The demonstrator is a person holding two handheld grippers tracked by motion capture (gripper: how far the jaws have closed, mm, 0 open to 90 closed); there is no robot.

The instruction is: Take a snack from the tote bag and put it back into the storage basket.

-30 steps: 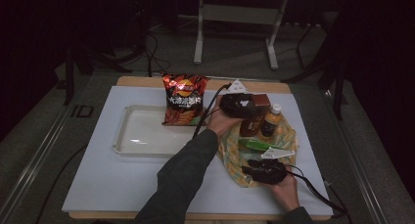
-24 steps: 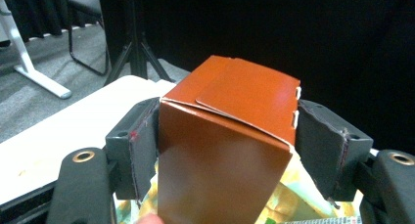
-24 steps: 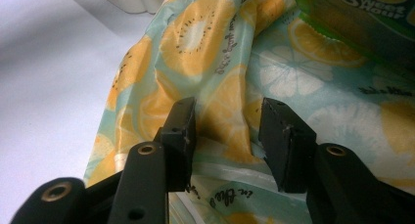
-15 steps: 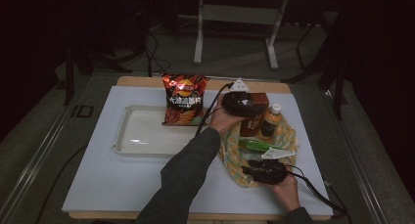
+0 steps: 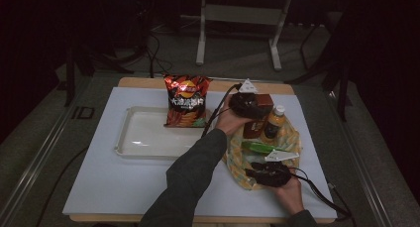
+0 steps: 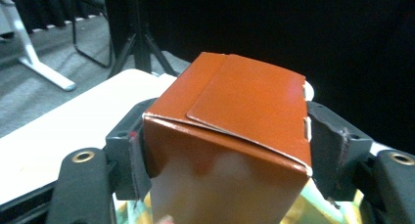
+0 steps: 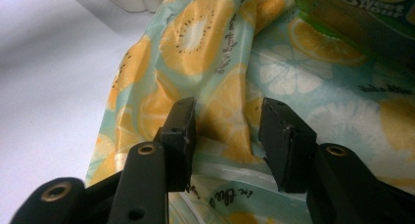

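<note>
High view: white surface w/ a clear tray left of centre, nothing in it; a red chip bag stands upright at the tray's far right edge. Right of centre a fruit-print bag lies open, holding a brown box, an orange-drink bottle just beside it & a green packet. Left gripper sits at the box; right gripper at the bag's near edge, lower right. Left gripper view: jaws clamped on the brown box, one per side, frame centre. Right gripper view: right gripper jaws apart, a fold of the fruit-print bag between them; green packet upper right.
</note>
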